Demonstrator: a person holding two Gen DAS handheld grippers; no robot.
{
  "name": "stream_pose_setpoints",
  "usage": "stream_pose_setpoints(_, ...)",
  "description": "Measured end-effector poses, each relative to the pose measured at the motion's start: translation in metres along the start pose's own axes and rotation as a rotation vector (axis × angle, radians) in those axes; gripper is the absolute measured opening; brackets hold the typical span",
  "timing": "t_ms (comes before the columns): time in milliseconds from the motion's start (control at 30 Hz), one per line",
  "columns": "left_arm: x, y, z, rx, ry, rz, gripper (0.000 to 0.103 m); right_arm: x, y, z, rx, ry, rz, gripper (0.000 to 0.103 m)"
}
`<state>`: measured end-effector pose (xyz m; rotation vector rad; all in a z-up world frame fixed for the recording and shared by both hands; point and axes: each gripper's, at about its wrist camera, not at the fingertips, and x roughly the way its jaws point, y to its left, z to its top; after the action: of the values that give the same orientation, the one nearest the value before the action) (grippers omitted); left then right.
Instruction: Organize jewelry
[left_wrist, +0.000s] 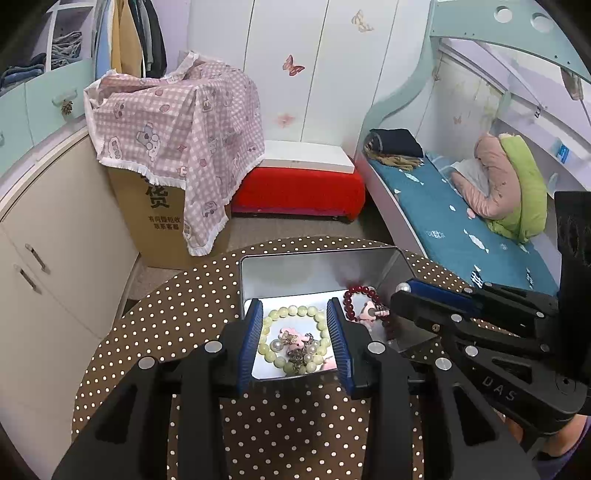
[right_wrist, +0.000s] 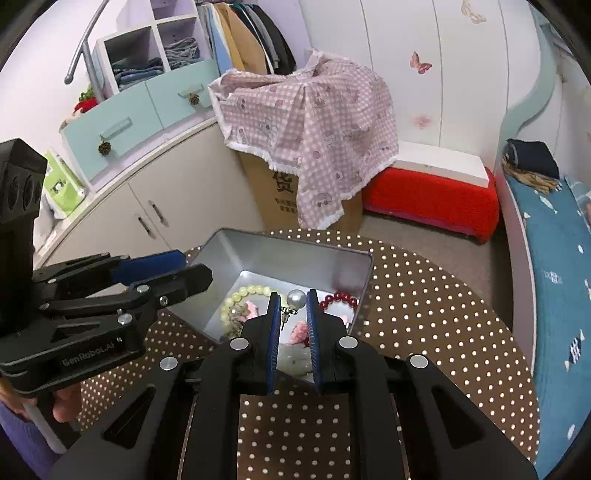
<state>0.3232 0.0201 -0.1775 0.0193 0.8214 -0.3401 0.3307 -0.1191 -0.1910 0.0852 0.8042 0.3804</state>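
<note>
Right gripper (right_wrist: 291, 301) pinches pearl earring (right_wrist: 296, 298) above tin (right_wrist: 280, 251).

A tin (left_wrist: 317, 269) on the table (left_wrist: 177, 314) holds two bracelets (left_wrist: 295, 314) side by side.

Round table (left_wrist: 155, 325) with brown white-dotted covering, open silver metal tin (left_wrist: 317, 269) resting directly on it, ahead of both grippers, near the table's far edge

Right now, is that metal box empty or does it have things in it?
Not empty: the lidless tin holds a pale green bracelet, a red bracelet and small charms.
</note>
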Motion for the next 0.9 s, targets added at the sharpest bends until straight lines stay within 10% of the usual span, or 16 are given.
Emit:
stream_pose_setpoints(233, -0.02, 0.002, 0.0, -0.02, -0.052, 0.013, 0.061, -0.02, 0.004, 0.001, -0.001, -0.024, -0.012, 0.018)
stream_pose_setpoints(333, -0.033, 0.002, -0.002, -0.025, -0.076, 0.023, 0.066, -0.036, 0.004, -0.001, 0.015, -0.046, -0.027, 0.044)
stream_pose_setpoints(467, -0.061, 0.0, -0.009, -0.035, -0.131, 0.035, 0.079, -0.064, 0.012, -0.004, 0.006, -0.081, -0.041, 0.053)
stream_pose_setpoints(900, -0.161, -0.034, -0.05, 0.014, -0.294, 0.128, 0.085, -0.173, 0.064, -0.035, -0.06, -0.197, -0.05, 0.07)
